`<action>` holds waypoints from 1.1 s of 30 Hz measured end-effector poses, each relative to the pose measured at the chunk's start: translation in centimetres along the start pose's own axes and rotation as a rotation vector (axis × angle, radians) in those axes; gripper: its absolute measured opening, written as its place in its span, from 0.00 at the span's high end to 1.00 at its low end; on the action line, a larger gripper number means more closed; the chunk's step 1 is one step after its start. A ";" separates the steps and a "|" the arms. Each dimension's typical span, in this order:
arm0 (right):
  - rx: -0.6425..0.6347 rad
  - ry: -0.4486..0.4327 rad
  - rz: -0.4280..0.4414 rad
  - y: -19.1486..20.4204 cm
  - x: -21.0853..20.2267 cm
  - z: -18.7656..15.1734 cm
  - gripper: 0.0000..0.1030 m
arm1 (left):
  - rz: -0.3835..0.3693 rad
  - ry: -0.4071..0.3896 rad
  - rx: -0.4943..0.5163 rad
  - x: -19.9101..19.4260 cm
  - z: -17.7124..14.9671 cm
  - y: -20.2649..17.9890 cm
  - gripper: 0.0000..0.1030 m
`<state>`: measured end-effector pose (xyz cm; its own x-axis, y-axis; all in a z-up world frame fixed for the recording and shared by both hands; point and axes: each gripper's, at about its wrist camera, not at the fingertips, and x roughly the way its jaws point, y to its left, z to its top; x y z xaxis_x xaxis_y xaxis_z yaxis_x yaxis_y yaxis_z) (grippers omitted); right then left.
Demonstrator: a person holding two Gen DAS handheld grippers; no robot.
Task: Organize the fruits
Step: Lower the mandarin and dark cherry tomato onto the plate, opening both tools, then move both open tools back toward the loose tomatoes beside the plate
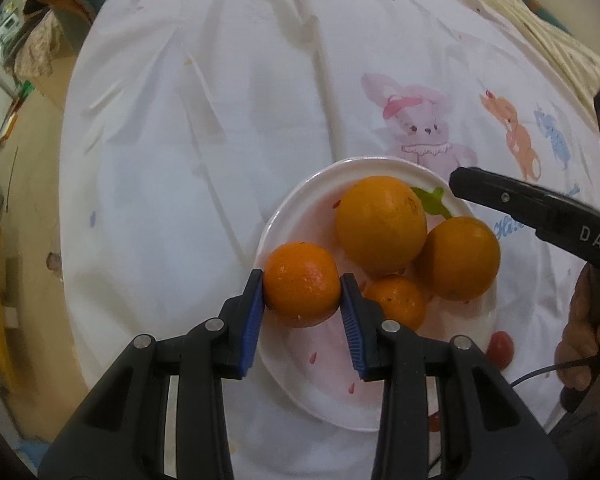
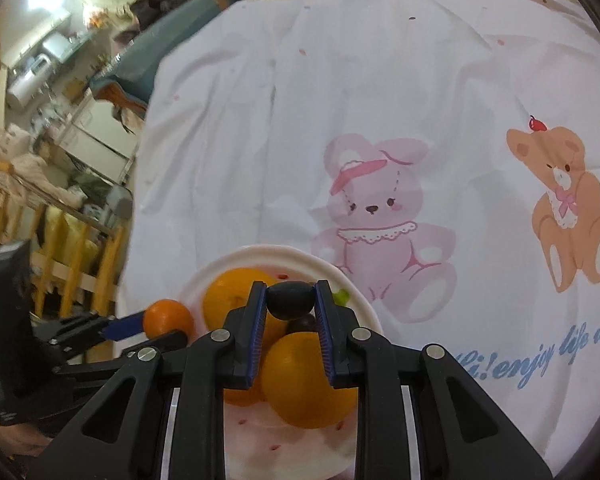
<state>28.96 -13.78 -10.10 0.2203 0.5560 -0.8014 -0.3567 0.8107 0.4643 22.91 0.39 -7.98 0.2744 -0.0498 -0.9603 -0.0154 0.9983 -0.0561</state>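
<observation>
A white plate on the printed cloth holds several oranges: a large one, one to its right and a small one. My left gripper is shut on a small orange above the plate's left edge. My right gripper is shut on a dark round fruit above the plate, over two oranges. A second dark fruit lies under it. The left gripper with its orange shows at left in the right wrist view.
A white cloth with a pink bunny and a brown bear covers the table. A small red fruit lies on the cloth right of the plate. A green piece lies on the plate. Room clutter lies beyond the table's left edge.
</observation>
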 end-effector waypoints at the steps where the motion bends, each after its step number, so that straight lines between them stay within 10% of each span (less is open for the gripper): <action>1: -0.009 0.003 -0.008 0.1 0.1 0.0 0.75 | 0.002 0.003 0.009 0.2 0.0 -0.2 0.68; 17: -0.012 0.016 -0.007 -0.4 -0.3 -0.3 0.72 | 0.037 0.001 0.063 1.6 0.7 -2.1 0.67; 22: -0.046 -0.002 -0.045 0.2 -1.1 -0.6 0.43 | 0.042 0.011 0.058 1.8 0.9 -1.7 0.66; 29: -0.050 -0.038 -0.077 0.4 -3.2 -1.5 0.35 | 0.065 -0.017 0.091 1.0 1.3 -2.1 0.26; 33: -0.067 -0.049 -0.123 0.8 -4.6 -2.2 0.27 | 0.054 -0.041 0.098 0.1 1.2 -1.7 0.24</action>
<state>25.66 -16.06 -6.87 0.3095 0.4625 -0.8308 -0.3833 0.8603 0.3361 24.12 -1.30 -7.61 0.3148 0.0035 -0.9491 0.0621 0.9978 0.0242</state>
